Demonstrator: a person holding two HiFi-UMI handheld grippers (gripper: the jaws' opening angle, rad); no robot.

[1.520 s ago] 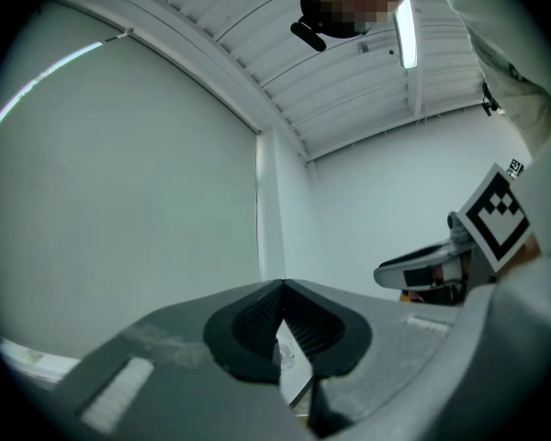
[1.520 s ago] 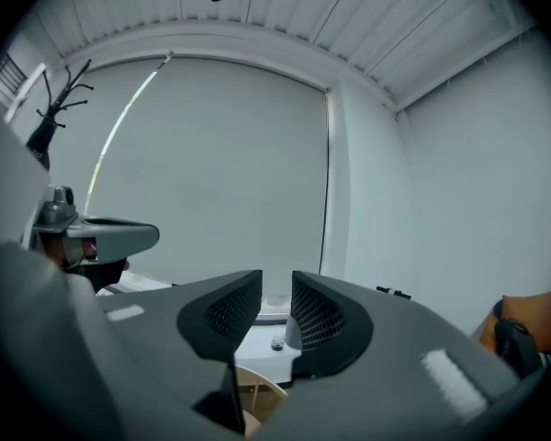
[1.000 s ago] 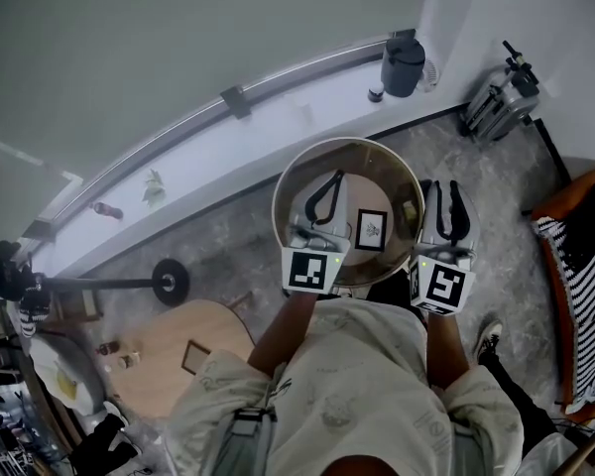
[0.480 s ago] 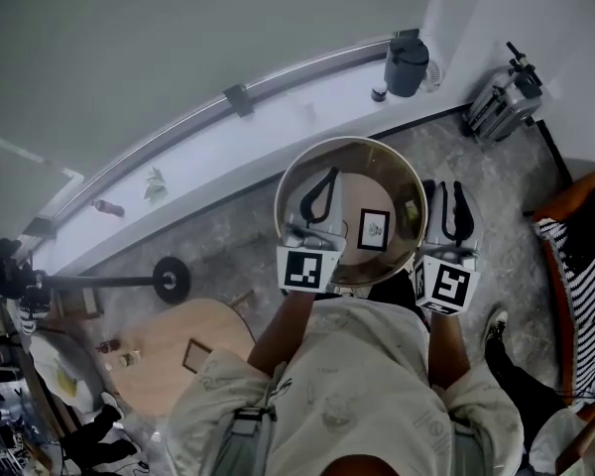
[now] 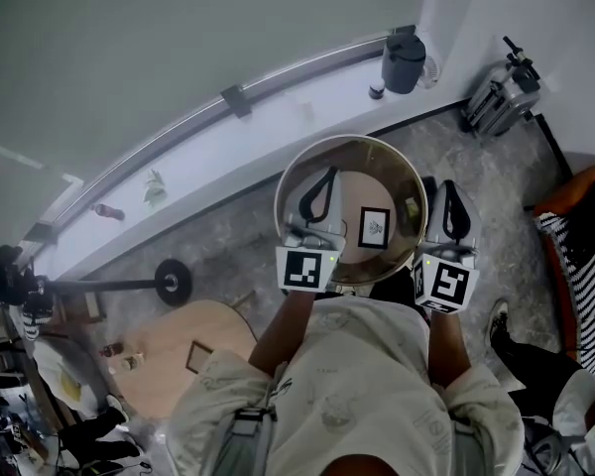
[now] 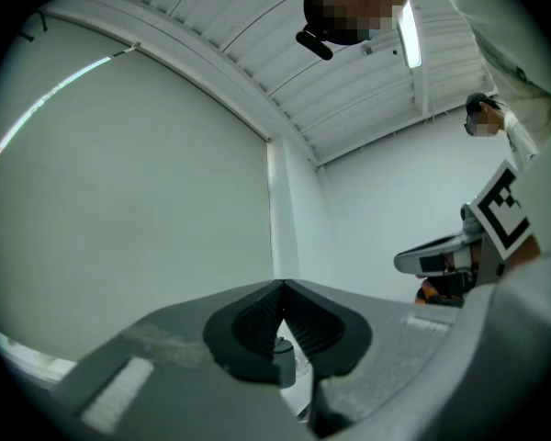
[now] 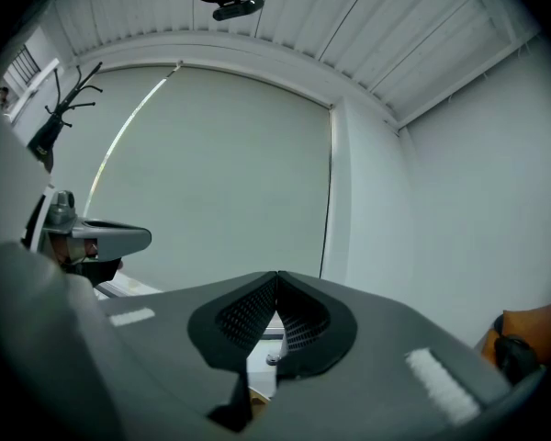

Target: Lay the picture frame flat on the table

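Picture frame (image 5: 374, 228) flat on round table (image 5: 373, 167) (between the 2 grippers). Left gripper (image 5: 328, 178) pinched closed, empty. Right gripper (image 5: 448, 187) same: tips together, nothing held.

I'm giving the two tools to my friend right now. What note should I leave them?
Left tool: shut, empty, over the near left part of the round table.
Right tool: shut, empty, at the table's right edge.
Picture frame: on the table between the tools, touched by neither. Its face shows from above, so it looks laid flat already.
Left: check that it is truly flat; if not, lay it down.
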